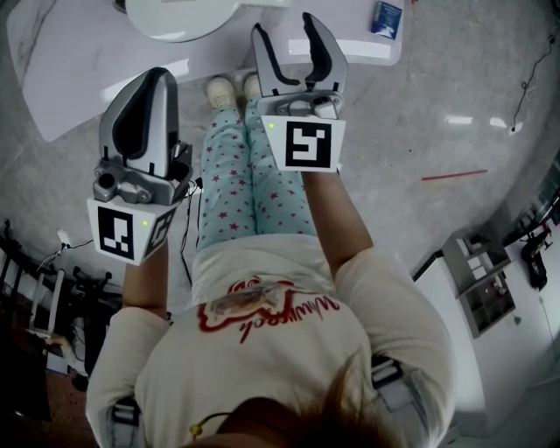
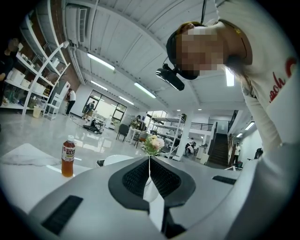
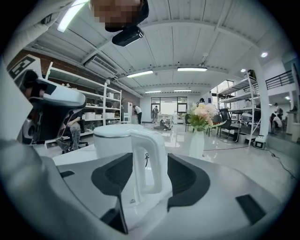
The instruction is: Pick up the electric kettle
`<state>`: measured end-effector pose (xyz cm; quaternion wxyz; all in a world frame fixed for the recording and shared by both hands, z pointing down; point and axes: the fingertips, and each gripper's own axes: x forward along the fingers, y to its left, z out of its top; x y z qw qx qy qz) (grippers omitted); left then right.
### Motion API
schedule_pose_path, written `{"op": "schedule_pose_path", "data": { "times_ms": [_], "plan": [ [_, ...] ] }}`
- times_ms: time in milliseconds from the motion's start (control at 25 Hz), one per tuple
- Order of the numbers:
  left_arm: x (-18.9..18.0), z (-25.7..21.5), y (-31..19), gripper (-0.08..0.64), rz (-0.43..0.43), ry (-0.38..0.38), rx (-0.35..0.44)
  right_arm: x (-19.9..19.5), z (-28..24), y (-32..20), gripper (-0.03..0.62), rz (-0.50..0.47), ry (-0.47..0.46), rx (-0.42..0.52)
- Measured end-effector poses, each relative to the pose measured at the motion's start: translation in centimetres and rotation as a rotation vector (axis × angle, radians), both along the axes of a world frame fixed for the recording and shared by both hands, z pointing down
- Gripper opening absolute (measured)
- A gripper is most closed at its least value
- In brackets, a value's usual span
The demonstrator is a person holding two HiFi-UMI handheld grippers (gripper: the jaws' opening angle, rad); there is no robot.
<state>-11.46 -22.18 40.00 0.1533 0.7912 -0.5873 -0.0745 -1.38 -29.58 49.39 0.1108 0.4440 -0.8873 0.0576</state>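
the pale, glossy floor fills most of the head view. a white table lies along that view's top edge, just past the person's feet. the person wears a cream top and star-print trousers and holds a gripper in each hand.

the right gripper reaches over the table's edge with its jaws wide apart. in the right gripper view the kettle stands upright on the table, white, lid on, its handle turned toward the camera. the handle sits between the two dark pads with a gap on each side, so the pads press on nothing.

the left gripper sits lower and further left in the head view. its jaws are pressed together on nothing, and in the left gripper view the pads meet in a thin line.

a white vase of flowers stands beyond the kettle, to its right. a bottle of brown drink stands upright on the table, at the left of the left gripper view. a small blue box lies on the table, right of the right gripper.
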Motion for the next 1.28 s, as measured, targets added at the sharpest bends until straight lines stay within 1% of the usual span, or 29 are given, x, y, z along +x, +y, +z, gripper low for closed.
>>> {"op": "schedule_pose_path", "data": {
  "times_ms": [160,320,560,840,1120,1280],
  "plan": [
    [-0.2,0.5,-0.1,0.013,-0.002,0.006,-0.008,0.0,1.7,-1.0,0.219,0.013,0.037,-0.002],
    [-0.5,1.7,0.1,0.014,-0.004,-0.002,-0.026,0.2,3.6,-1.9,0.219,0.042,0.027,-0.031],
    [-0.8,2.4,-0.1,0.013,-0.007,-0.008,-0.044,0.1,4.7,-2.7,0.219,0.053,0.031,-0.032],
    [-1.4,2.7,-0.3,0.013,-0.015,-0.005,-0.047,-0.3,5.3,-3.5,0.219,0.064,0.029,-0.041],
    [-1.5,2.9,-0.9,0.014,-0.013,0.004,-0.054,-0.8,5.1,-5.0,0.219,0.060,0.038,-0.010],
    [-1.5,3.1,-0.9,0.014,-0.011,0.004,-0.064,-1.1,5.3,-5.6,0.219,0.064,0.050,-0.030]
  ]
}}
